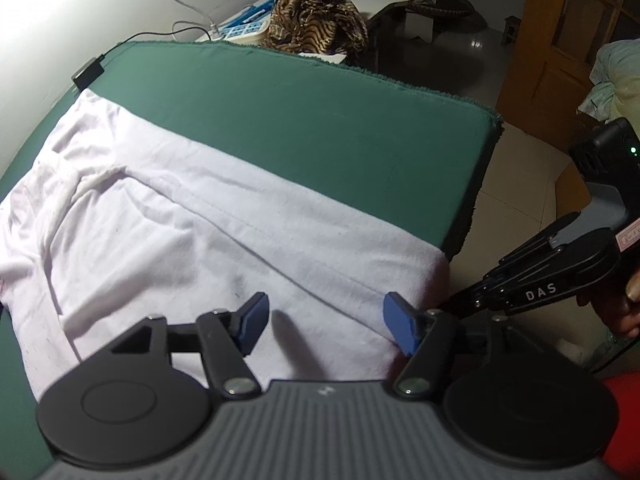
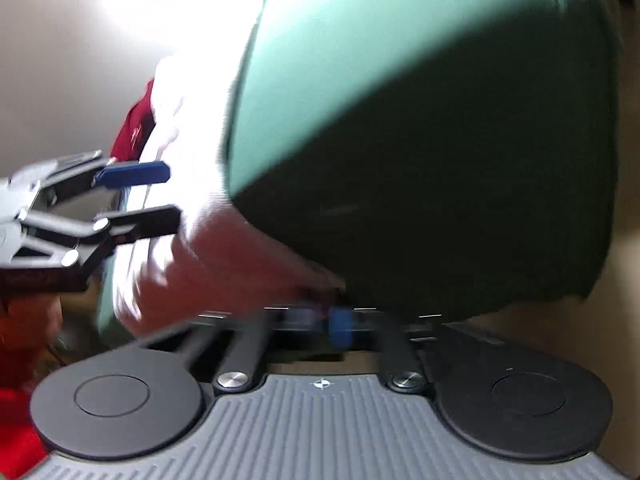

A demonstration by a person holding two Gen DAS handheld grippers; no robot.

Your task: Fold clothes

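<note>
A pale white garment lies spread flat on the green-covered table, and its right edge hangs over the table's side. My left gripper hovers open over the garment's near part, with its blue pads wide apart and nothing between them. My right gripper comes in from the right, its tip at the hanging edge. In the blurred right wrist view the right gripper has its pads together, and the garment tapers down into them. The left gripper shows open at the left.
A tiger-print cloth lies heaped on a low white table beyond the far edge. A black power adapter with a cable sits at the far-left corner. Tiled floor and a wooden door lie to the right. A red sleeve shows nearby.
</note>
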